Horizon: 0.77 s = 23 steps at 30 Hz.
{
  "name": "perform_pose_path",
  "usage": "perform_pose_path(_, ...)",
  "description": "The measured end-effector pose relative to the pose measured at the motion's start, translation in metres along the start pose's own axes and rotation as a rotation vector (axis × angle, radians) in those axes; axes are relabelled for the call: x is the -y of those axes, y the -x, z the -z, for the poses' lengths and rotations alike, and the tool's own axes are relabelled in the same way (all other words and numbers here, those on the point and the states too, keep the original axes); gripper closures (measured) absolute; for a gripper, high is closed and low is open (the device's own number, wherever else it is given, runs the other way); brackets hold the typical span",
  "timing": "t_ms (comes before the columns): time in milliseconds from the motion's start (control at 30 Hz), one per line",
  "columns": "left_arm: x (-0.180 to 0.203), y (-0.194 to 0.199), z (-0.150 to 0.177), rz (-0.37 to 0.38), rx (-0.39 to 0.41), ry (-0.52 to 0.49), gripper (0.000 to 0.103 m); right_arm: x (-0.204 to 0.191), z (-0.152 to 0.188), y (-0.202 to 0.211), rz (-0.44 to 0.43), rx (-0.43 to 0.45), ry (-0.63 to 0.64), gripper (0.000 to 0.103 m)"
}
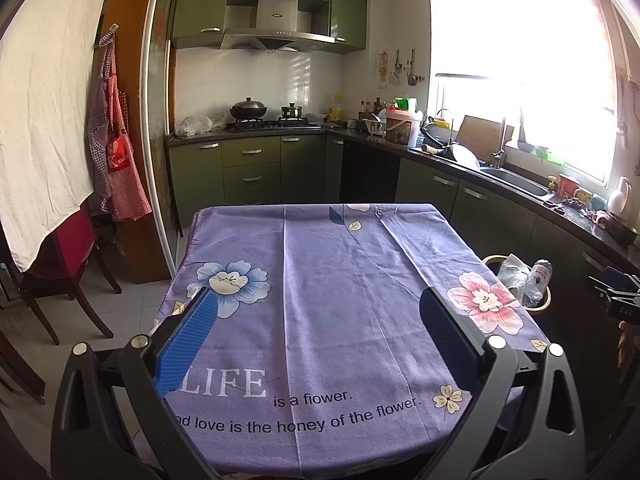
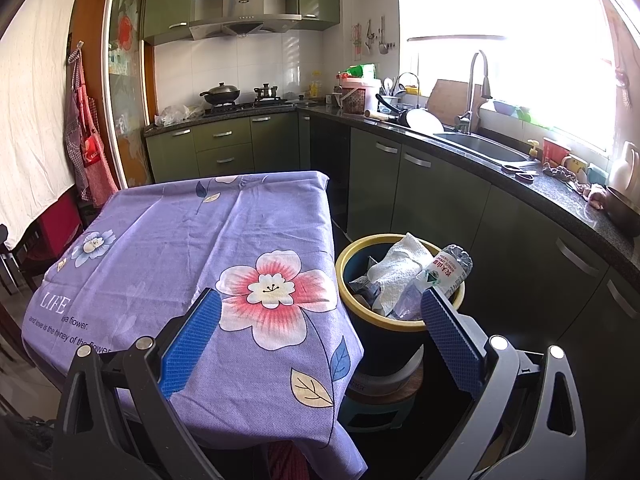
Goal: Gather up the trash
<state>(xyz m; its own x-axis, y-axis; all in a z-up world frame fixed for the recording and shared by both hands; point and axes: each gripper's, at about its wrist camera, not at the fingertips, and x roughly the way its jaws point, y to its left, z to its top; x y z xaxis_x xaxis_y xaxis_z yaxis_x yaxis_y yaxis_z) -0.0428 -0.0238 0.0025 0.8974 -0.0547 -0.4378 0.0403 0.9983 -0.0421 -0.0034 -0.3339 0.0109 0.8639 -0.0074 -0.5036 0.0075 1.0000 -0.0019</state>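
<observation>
Beside the table's right edge, trash is seen gathered in a yellow-rimmed bin [image 2: 400, 322].

Both the left gripper [image 1: 318, 332] and right gripper [image 2: 320, 334] are held wide open with nothing gripped. A plastic bottle [image 2: 448, 268] and crumpled paper [image 2: 400, 272] are piled at the bin's rim; the purple tablecloth [image 1: 340, 280] is shown bare. The bottle, judged loosely perched, would best be pressed deeper before anything else is added.

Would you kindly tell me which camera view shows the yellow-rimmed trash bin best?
The right wrist view: the yellow-rimmed dark blue trash bin sits near centre, showing its rim, wall, crumpled white paper and clear plastic bottle. The left wrist view catches only part of its rim behind the purple floral tablecloth's edge.
</observation>
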Motion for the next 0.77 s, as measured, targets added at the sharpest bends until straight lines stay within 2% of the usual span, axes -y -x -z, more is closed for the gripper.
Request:
perform_pose_path(200, 0.001, -0.005, 0.003, 0.023, -0.002, 0.000, 0.007, 0.002, 0.003, -0.004, -0.002, -0.007, 0.001, 0.005)
perform_pose_path(500, 0.005, -0.012, 0.004, 0.009, -0.021, -0.008, 0.007, 0.004, 0.004, -0.008, -0.003, -0.014, -0.001, 0.005)
perform_pose_path(767, 0.005, -0.029, 0.002, 0.019, -0.071, -0.004, 0.007, 0.005, 0.006, -0.021, -0.006, -0.038, 0.005, 0.005)
